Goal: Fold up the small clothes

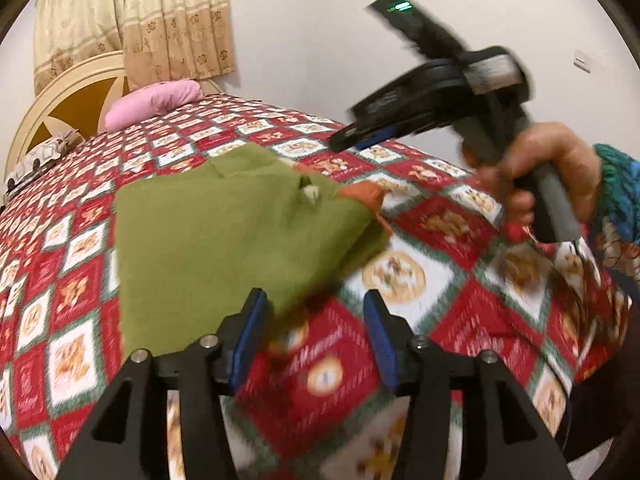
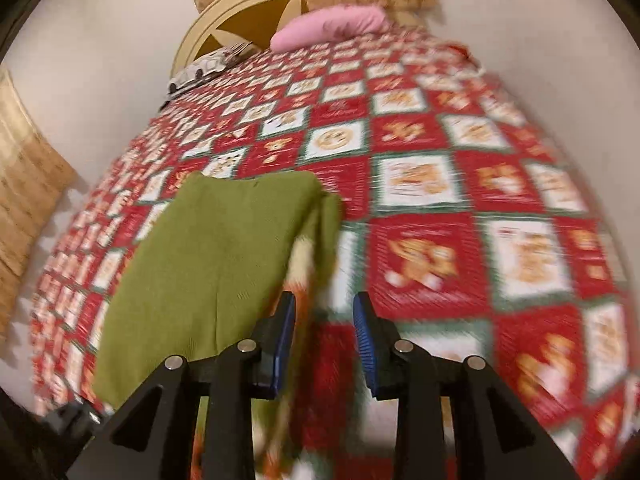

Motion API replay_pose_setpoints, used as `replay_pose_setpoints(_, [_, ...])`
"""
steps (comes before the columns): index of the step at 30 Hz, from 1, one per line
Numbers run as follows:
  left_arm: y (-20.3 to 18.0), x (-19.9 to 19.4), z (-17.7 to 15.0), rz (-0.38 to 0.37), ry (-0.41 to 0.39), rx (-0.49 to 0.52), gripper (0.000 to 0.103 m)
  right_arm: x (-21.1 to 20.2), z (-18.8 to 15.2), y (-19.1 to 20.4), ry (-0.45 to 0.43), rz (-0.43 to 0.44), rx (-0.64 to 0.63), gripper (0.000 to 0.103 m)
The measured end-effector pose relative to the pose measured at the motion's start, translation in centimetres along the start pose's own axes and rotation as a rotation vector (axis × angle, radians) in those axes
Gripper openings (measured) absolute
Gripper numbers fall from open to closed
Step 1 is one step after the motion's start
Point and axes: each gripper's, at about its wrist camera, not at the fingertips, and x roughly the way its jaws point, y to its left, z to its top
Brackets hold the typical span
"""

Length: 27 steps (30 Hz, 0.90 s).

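The green cloth [image 1: 224, 236] lay folded on the quilt [image 1: 432, 280], at 11 o'clock from my left tongs [image 1: 316, 334]. These tongs stood wide and held nothing; the near edge of the cloth ended just before the left pad, and I cannot tell if it touched. An orange piece [image 1: 366, 196] showed out from the right edge of the cloth, at 1 o'clock. My right tongs [image 1: 352, 140] were in the air at 2 o'clock, above the far corner of the cloth, in my hand [image 1: 540, 172]. In the right view the right tongs [image 2: 324, 340] were also wide and empty, with the cloth [image 2: 216, 256] at 10 o'clock, its right edge hanging blurred near the left pad. From 12 to 3 o'clock the quilt was open. A pink pillow [image 2: 332, 24] lay far at 12 o'clock.
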Motion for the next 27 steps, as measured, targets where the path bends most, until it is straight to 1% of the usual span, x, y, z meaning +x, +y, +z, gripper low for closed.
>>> replay_pose_setpoints(3, [1.5, -1.1, -1.0, 0.008, 0.015, -0.069, 0.053, -3.3, -1.8, 1.3, -0.054, -0.049, -0.038, 0.031])
replay_pose_setpoints(4, [2.5, -0.9, -0.8, 0.013, 0.018, -0.087, 0.053, -4.1, -2.3, 1.9, -0.069, -0.05, -0.047, 0.031])
replay_pose_setpoints(6, [4.0, -1.2, -0.8, 0.033, 0.023, -0.143, 0.054, -5.6, -3.3, 3.3, -0.091, -0.005, -0.062, 0.031])
replay_pose_setpoints(8, [5.2, -1.4, -0.5, 0.059, 0.024, -0.18, 0.053, -5.8, -4.0, 4.8, -0.08, 0.034, -0.094, 0.031])
replay_pose_setpoints(10, [6.2, -1.9, -0.4, 0.09, 0.008, -0.2, 0.054, -5.1, -4.7, 6.3, -0.071, 0.014, -0.125, 0.031])
replay_pose_setpoints(11, [6.5, -2.3, -0.5, 0.111, 0.0, -0.202, 0.054, -4.4, -5.2, 6.9, -0.05, 0.006, -0.143, 0.031])
replay_pose_setpoints(12, [7.0, -2.5, -0.7, 0.13, -0.003, -0.207, 0.059, -3.6, -5.5, 7.3, -0.027, 0.004, -0.149, 0.031])
replay_pose_setpoints(13, [7.6, -2.6, -0.7, 0.153, -0.004, -0.224, 0.062, -3.0, -5.8, 7.5, -0.01, -0.005, -0.152, 0.031])
replay_pose_setpoints(14, [8.0, -2.7, -0.8, 0.161, -0.005, -0.238, 0.064, -2.2, -6.3, 7.7, 0.007, -0.027, -0.161, 0.031])
replay_pose_setpoints(15, [8.6, -2.8, -0.9, 0.166, -0.006, -0.258, 0.064, -1.5, -6.8, 7.8, 0.02, -0.054, -0.18, 0.031])
replay_pose_setpoints(17, [9.6, -2.7, -1.1, 0.168, 0.006, -0.294, 0.064, -0.2, -7.7, 8.1, 0.035, -0.163, -0.23, 0.029])
replay_pose_setpoints(18, [10.0, -2.7, -1.2, 0.173, 0.009, -0.304, 0.064, 0.0, -8.2, 8.0, 0.028, -0.194, -0.237, 0.018])
replay_pose_setpoints(19, [10.3, -2.6, -1.2, 0.183, 0.009, -0.309, 0.064, 0.0, -8.4, 7.8, 0.023, -0.197, -0.222, 0.015])
replay_pose_setpoints(20, [10.6, -2.6, -1.3, 0.191, 0.007, -0.31, 0.064, -0.2, -8.6, 7.5, 0.016, -0.195, -0.196, 0.013])
replay_pose_setpoints(21, [10.8, -2.6, -1.3, 0.197, 0.006, -0.31, 0.064, -0.5, -8.9, 6.9, 0.008, -0.185, -0.149, 0.011])
replay_pose_setpoints(24, [11.6, -2.5, -1.3, 0.199, 0.004, -0.322, 0.064, -1.1, -9.9, 5.6, 0.002, -0.16, -0.078, 0.011])
replay_pose_setpoints(27, [12.8, -2.1, -0.8, 0.207, 0.008, -0.342, 0.064, -1.6, -10.2, 5.0, 0.02, -0.123, -0.056, 0.011])
